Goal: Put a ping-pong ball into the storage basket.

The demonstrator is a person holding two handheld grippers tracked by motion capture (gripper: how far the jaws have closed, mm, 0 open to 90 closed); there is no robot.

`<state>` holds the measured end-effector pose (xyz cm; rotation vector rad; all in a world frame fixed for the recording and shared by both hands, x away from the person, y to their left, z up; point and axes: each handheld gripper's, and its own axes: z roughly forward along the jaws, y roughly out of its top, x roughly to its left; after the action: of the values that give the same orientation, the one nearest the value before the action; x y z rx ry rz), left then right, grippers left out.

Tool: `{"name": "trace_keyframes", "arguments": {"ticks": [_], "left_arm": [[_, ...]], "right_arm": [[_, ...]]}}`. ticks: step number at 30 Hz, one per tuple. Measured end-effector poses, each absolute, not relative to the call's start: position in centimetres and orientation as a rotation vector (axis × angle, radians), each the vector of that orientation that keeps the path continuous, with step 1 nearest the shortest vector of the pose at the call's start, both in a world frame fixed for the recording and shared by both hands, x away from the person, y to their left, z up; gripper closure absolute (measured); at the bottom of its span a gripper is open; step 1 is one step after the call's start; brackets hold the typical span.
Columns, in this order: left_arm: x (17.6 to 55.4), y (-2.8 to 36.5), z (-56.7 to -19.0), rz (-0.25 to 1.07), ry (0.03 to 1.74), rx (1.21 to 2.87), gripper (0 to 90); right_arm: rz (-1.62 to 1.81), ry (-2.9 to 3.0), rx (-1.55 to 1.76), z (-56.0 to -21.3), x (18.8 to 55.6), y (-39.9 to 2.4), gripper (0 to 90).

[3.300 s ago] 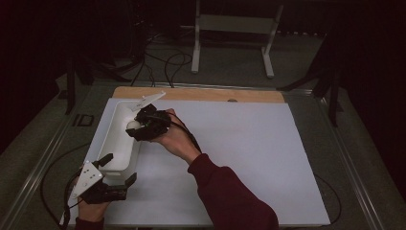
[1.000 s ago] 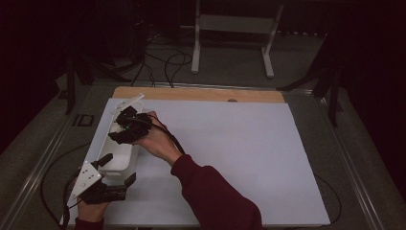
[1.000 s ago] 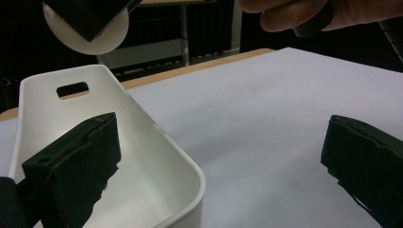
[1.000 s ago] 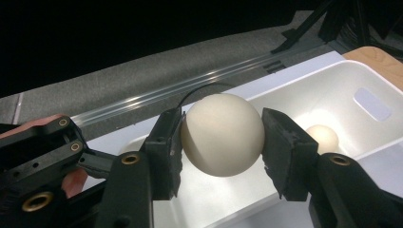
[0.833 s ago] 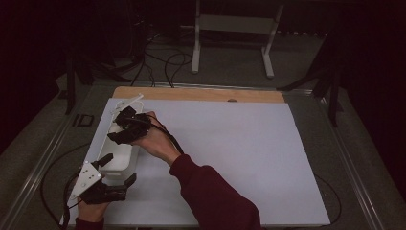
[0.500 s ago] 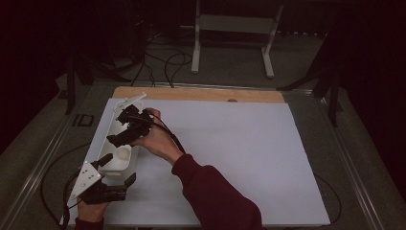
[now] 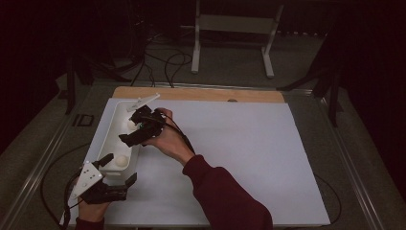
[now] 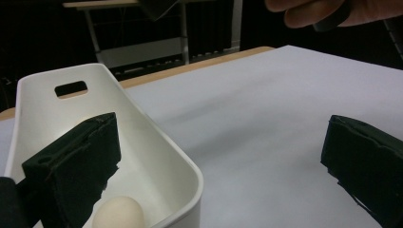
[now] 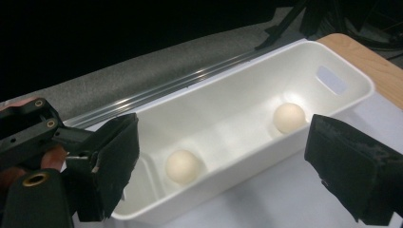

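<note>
A long white tray (image 7: 109,136) lies along the left edge of the white sheet. Two white balls rest in it, one in the far half (image 7: 130,125) and one in the near half (image 7: 122,161). My right gripper (image 7: 135,129) hovers at the tray's right rim by the far ball. Its jaws have just opened and stand open with nothing between them. In the right gripper view both balls (image 9: 183,167) (image 9: 289,117) lie beyond its jaws (image 9: 223,156). My left gripper (image 7: 119,168) is open and straddles the tray's near right corner (image 8: 157,142), one jaw inside by a ball (image 8: 119,213).
The white sheet (image 7: 239,158) covers a wooden board (image 7: 201,94) whose far strip shows. A flat white piece (image 7: 143,100) juts from the tray's far end. A white metal stand (image 7: 234,28) and cables lie on the floor beyond. The person's right sleeve (image 7: 225,196) crosses the sheet's near middle.
My right gripper has drawn back to the right from over the tray's far half with its jaws apart. A ball now lies uncovered there. The left gripper has stayed put.
</note>
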<state>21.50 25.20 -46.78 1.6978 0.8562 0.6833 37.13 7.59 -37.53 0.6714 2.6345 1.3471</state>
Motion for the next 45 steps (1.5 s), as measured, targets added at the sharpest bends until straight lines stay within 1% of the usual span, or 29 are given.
{"name": "trace_keyframes", "arguments": {"ticks": [12,20,34,45], "left_arm": [[21.5,25.3,-46.8,0.683,0.862,1.693,0.0],[21.4,25.3,-46.8,0.683,0.863,1.693,0.0],[21.5,25.2,-46.8,0.685,0.871,1.696,0.0],[21.5,25.2,-46.9,0.691,0.882,1.698,0.0]], "right_arm": [[1.372,2.579,0.707,-36.8,36.8,3.7,9.5],[1.409,2.53,0.757,-36.7,36.2,0.3,9.0],[1.379,2.484,0.844,-38.4,35.2,-6.6,8.6],[1.375,2.408,0.9,-40.2,33.1,-11.7,8.4]]}}
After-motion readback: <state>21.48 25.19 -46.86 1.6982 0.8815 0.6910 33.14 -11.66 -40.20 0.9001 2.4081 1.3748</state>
